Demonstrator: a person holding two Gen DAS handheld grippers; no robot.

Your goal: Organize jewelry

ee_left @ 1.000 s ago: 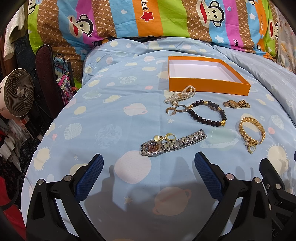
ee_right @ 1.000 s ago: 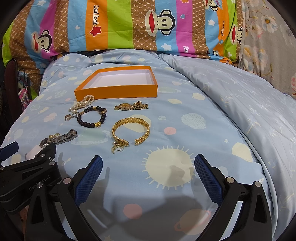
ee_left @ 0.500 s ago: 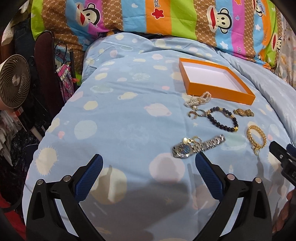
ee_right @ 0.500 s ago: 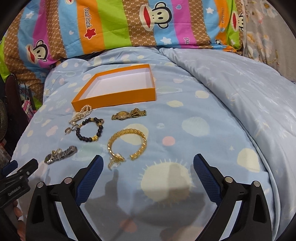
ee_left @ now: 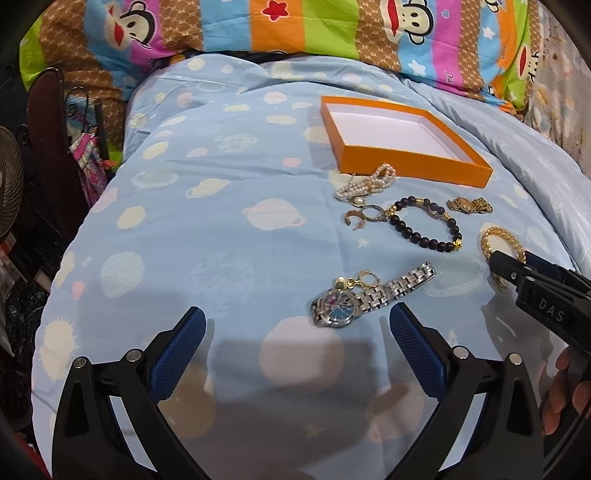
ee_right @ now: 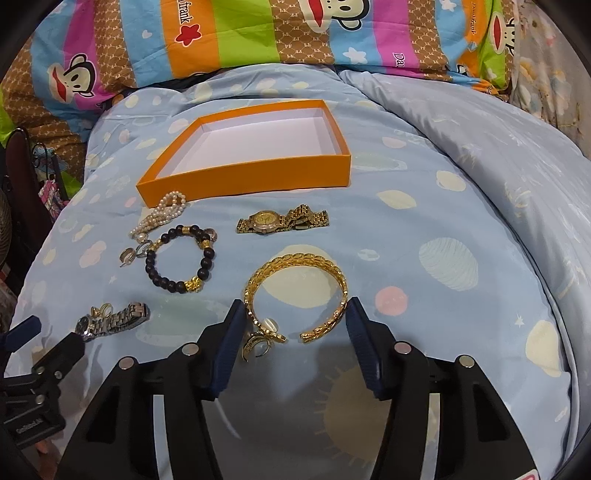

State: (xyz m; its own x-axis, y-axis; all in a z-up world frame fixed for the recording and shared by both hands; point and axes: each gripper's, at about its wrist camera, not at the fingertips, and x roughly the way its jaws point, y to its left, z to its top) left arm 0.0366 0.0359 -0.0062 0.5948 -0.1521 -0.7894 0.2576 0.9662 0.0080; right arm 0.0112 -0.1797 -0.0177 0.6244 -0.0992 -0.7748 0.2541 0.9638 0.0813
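Nearest the right-wrist camera, the right tongs (ee_right: 295, 317), jaws just narrowed from fully wide, flank a gold bangle (ee_right: 297, 291) on the bed quilt (ee_right: 443, 221); contact is unclear. Left tongs (ee_left: 295, 332) gape beside a silver watch (ee_left: 369, 295). Behind lies an empty orange box (ee_right: 240, 177). Farthest, the pillow (ee_right: 221, 33) reads "frank".

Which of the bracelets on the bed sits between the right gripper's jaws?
The gold open bangle, lying between the closing jaws of the right gripper. The black bead bracelet and pearl bracelet lie farther left, clear of it.
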